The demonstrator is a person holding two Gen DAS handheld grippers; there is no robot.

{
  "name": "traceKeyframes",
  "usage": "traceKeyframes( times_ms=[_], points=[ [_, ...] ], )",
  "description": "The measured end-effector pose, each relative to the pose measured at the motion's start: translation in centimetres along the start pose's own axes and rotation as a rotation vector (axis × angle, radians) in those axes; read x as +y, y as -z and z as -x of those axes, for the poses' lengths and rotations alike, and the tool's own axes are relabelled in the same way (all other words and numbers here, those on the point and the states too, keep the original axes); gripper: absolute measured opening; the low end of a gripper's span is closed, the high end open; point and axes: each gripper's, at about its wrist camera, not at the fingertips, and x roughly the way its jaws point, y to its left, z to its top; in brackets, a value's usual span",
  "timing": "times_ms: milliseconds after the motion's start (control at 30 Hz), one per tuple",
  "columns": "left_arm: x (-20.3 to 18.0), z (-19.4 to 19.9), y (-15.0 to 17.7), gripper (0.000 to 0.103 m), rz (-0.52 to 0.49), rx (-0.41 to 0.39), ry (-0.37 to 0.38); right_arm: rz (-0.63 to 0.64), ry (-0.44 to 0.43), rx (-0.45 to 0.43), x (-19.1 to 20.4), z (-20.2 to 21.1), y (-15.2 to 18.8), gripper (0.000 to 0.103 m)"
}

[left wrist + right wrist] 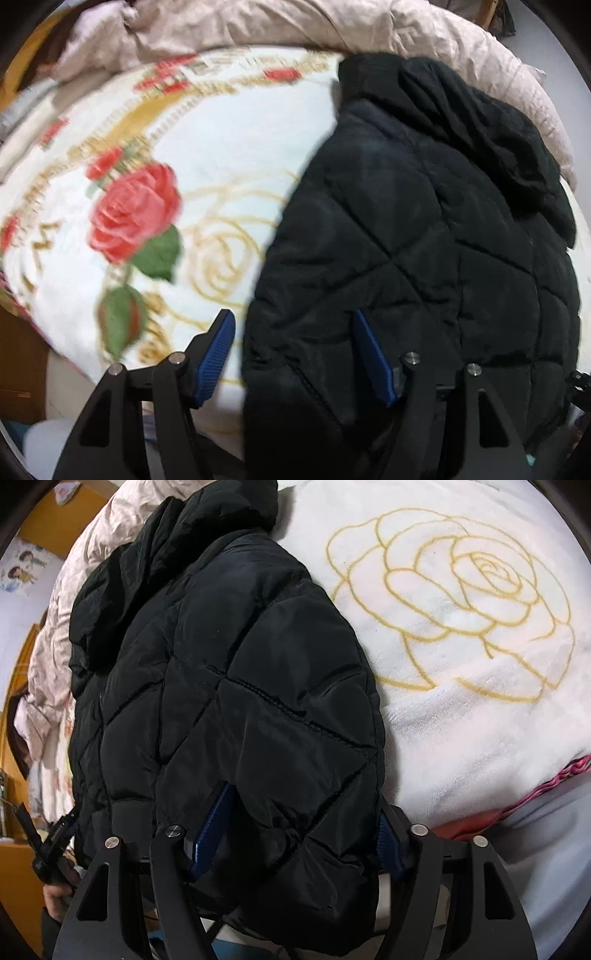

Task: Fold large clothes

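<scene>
Rose-print blanket (461,709) bears black jacket (229,686), hem between right tongs (306,812).

Both wrist views look steeply down, close, sharing the black jacket (406,258)

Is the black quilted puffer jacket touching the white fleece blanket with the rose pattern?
Touching. The right wrist view shows the black quilted puffer jacket lying flat on the white rose-patterned blanket, its edge pressed into the fleece with no gap.

place: home bedroom, probably | evidence: rose-print blanket (229,155) on bed; crumpled duvet (277,26); cartoon wall stickers (22,568)
</scene>
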Motion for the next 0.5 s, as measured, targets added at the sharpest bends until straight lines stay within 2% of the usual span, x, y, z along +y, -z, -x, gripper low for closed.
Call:
traceKeyframes(
  times_ms=[67,100,133,167,267,500],
  points=[
    [-0.5,-0.1,0.3,0.056,-0.016,0.016,0.012,0.015,-0.008,0.001,0.2,0.4,0.2,0.045],
    [-0.9,0.2,0.4,0.05,-0.032,0.014,0.015,0.019,-0.009,-0.002,0.3,0.6,0.1,0.039],
    [-1.3,0.5,0.5,0.035,-0.042,0.013,0.024,0.029,-0.013,-0.01,0.4,1.0,0.2,0.025],
    [-1.7,0.8,0.5,0.023,-0.055,0.009,0.029,0.036,-0.024,-0.019,0.5,1.5,0.2,0.019],
    [-2.6,3.1,0.3,0.015,-0.074,-0.03,0.044,0.06,-0.046,-0.05,1.1,3.0,0.2,0.013],
    [-2.8,11.6,-0.7,0.014,-0.078,-0.186,0.167,0.108,-0.183,-0.186,2.2,10.5,0.4,0.011]
  ],
)
